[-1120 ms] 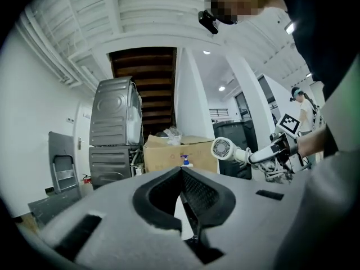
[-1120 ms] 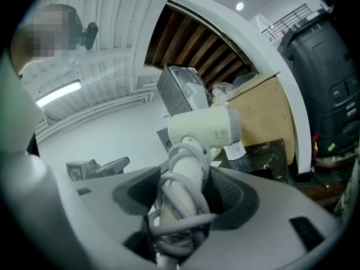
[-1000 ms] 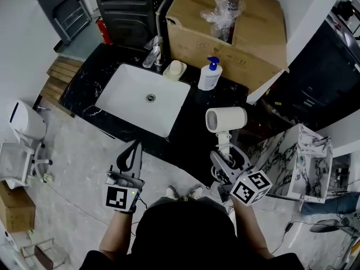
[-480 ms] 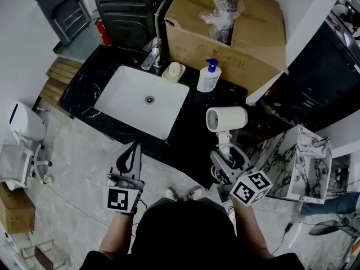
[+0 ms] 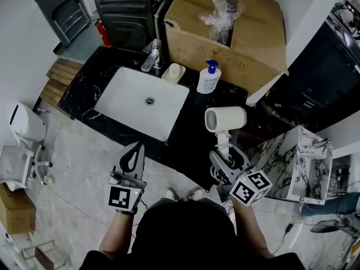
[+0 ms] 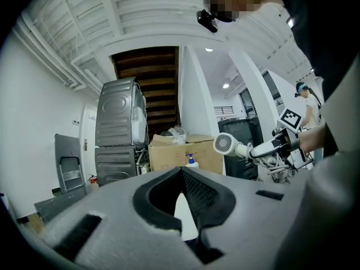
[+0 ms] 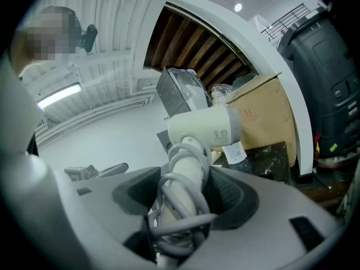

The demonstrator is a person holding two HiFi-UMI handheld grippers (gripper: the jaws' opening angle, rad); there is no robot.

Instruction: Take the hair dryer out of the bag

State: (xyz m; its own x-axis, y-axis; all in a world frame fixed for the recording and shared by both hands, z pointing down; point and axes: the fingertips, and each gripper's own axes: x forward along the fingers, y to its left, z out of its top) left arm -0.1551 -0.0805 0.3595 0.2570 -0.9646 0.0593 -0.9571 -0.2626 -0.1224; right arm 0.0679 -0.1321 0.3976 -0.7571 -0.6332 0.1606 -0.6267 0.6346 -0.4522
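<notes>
The white hair dryer (image 5: 225, 118) is held upright above the right end of the black countertop (image 5: 191, 134), nozzle end pointing left. My right gripper (image 5: 226, 157) is shut on its handle, which has the grey cord wound round it. The right gripper view shows the hair dryer's (image 7: 205, 129) handle and cord pressed between the pads of the right gripper (image 7: 183, 190). My left gripper (image 5: 133, 153) hangs in front of the counter, below the sink, shut and empty. In the left gripper view the left gripper's (image 6: 181, 176) tips meet, with the hair dryer (image 6: 226, 144) far off to the right. I see no bag near either gripper.
A white sink (image 5: 112, 103) is set in the countertop, with a faucet (image 5: 153, 52) and a soap pump bottle (image 5: 208, 76) behind it. A large cardboard box (image 5: 253, 38) with crumpled clear plastic (image 5: 222, 7) on top stands at the back. A marble-patterned cabinet (image 5: 298, 162) is at the right.
</notes>
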